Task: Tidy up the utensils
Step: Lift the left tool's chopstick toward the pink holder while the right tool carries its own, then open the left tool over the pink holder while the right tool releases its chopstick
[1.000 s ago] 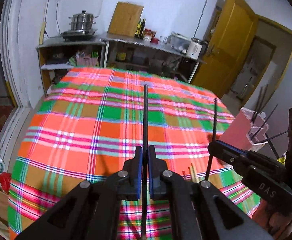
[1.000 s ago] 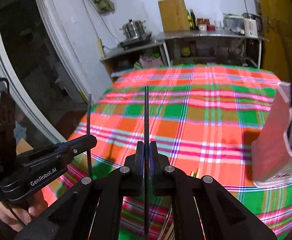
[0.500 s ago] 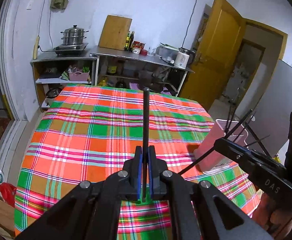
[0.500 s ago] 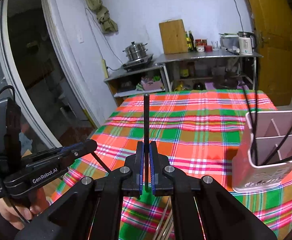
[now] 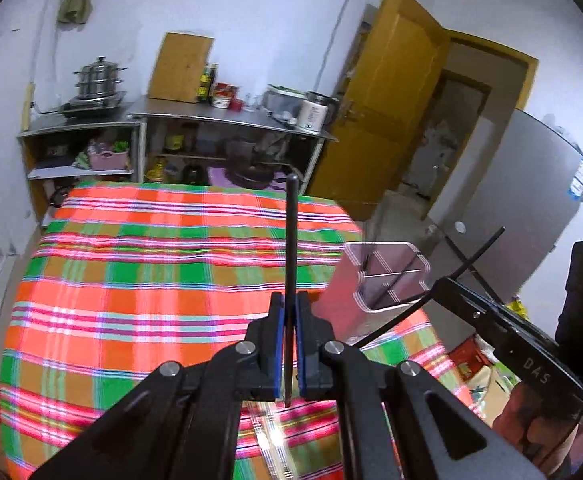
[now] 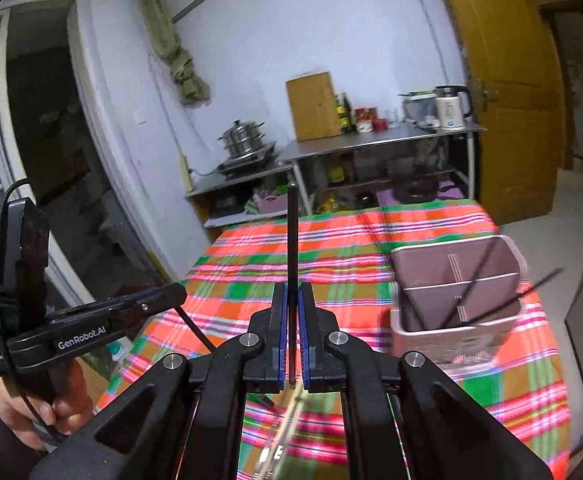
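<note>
My left gripper (image 5: 287, 312) is shut on a black chopstick (image 5: 291, 240) that stands straight up between its blue pads. My right gripper (image 6: 290, 312) is shut the same way on another black chopstick (image 6: 292, 232). Both hang above the plaid-covered table (image 5: 131, 280). A pink divided utensil holder (image 6: 451, 336) stands at the table's right side with several black chopsticks leaning in it. In the left wrist view the holder (image 5: 339, 292) sits just beyond the right gripper (image 5: 445, 286), whose chopstick slants down. In the right wrist view the left gripper (image 6: 173, 294) shows at the left, in a person's hand.
Blurred loose utensils (image 6: 279, 436) lie on the cloth under the right gripper. Past the table stand metal shelves (image 5: 219, 120) with a steamer pot (image 5: 97, 80), a cutting board, bottles and a kettle. A yellow door (image 5: 387, 112) and a grey fridge (image 5: 531, 200) are on the right.
Both grippers have risen and drawn back from the cloth, each still shut on its chopstick. The pink holder has come fully into view, and the loose utensils have dropped low in the frame.
</note>
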`<action>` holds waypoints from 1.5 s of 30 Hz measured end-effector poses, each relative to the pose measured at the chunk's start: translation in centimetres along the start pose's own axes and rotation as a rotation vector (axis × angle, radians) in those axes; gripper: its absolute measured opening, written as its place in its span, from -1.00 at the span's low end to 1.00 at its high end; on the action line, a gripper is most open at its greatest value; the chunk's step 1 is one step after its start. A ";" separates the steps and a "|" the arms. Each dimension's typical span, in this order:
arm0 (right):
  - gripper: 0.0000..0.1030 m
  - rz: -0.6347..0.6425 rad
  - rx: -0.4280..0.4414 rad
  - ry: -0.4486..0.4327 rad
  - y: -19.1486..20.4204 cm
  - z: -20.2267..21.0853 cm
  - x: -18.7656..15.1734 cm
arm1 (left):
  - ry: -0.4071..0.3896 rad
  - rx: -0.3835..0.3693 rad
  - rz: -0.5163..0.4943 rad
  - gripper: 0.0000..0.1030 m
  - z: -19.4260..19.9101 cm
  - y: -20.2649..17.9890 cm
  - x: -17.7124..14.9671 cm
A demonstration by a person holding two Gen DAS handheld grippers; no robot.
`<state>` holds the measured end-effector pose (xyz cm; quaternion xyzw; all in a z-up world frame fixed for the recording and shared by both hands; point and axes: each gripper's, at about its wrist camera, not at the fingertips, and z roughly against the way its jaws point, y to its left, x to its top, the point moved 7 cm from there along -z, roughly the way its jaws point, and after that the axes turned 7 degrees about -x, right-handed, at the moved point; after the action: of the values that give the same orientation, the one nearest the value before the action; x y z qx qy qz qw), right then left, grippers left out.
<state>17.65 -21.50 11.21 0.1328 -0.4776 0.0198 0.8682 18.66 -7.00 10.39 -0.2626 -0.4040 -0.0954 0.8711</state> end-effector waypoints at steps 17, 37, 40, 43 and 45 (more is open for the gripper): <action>-0.90 -0.079 -0.138 -0.137 -8.2 4.6 5.4 | -0.078 -0.147 -0.092 -0.89 -3.9 -9.8 6.4; -0.90 -0.102 -0.184 -0.046 -11.2 -1.7 3.6 | -0.009 -0.103 -0.078 -0.89 -11.9 -7.8 4.6; -0.90 -0.100 -0.184 -0.021 -11.6 -2.6 2.8 | 0.009 -0.092 -0.073 -0.89 -12.7 -7.4 3.8; -0.89 -0.093 -0.184 0.006 -11.6 -3.4 2.2 | 0.031 -0.088 -0.065 -0.89 -13.5 -7.0 2.9; -0.89 -0.090 -0.185 0.019 -11.7 -3.9 1.9 | 0.046 -0.090 -0.055 -0.89 -14.0 -6.8 2.3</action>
<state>23.73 -31.94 8.33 0.0730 -0.4628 -0.0621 0.8813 26.76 -20.10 7.25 -0.2879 -0.3865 -0.1433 0.8644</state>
